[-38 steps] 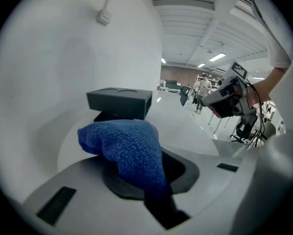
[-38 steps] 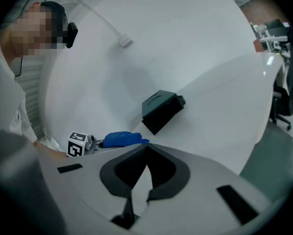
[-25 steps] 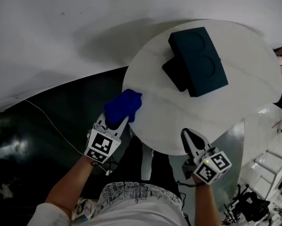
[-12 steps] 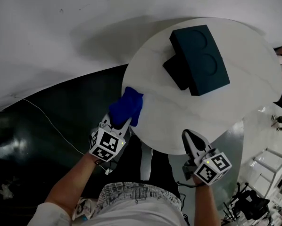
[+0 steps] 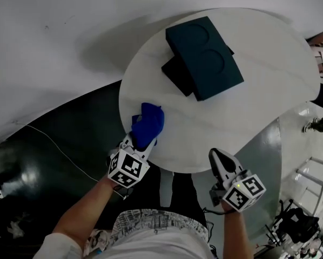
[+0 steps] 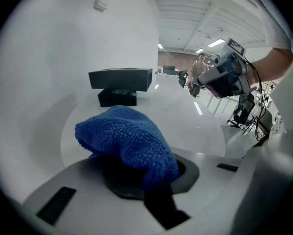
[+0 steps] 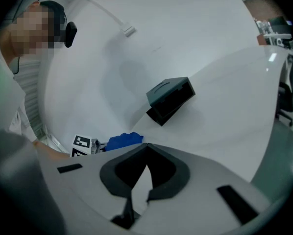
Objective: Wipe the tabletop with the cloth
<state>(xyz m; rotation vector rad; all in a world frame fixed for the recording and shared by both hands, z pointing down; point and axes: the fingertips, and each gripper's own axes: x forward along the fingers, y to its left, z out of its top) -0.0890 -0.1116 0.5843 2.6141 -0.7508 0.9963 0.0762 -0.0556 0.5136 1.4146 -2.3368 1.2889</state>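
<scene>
A blue fluffy cloth lies bunched on the near left part of the round white tabletop. My left gripper is shut on the cloth, which drapes over the jaws and hides their tips. In the right gripper view the cloth shows small at the left, beside the left gripper's marker cube. My right gripper hovers at the table's near edge, jaws shut with nothing between them.
A dark teal box with two round recesses sits on a smaller dark block at the far middle of the table. A white wall rises behind. The dark floor with a thin cable lies left; office furniture stands at the right.
My left gripper has slid the cloth forward and a little right onto the tabletop. The head view has shifted, so the table and box appear further left. The right gripper has hardly moved.
</scene>
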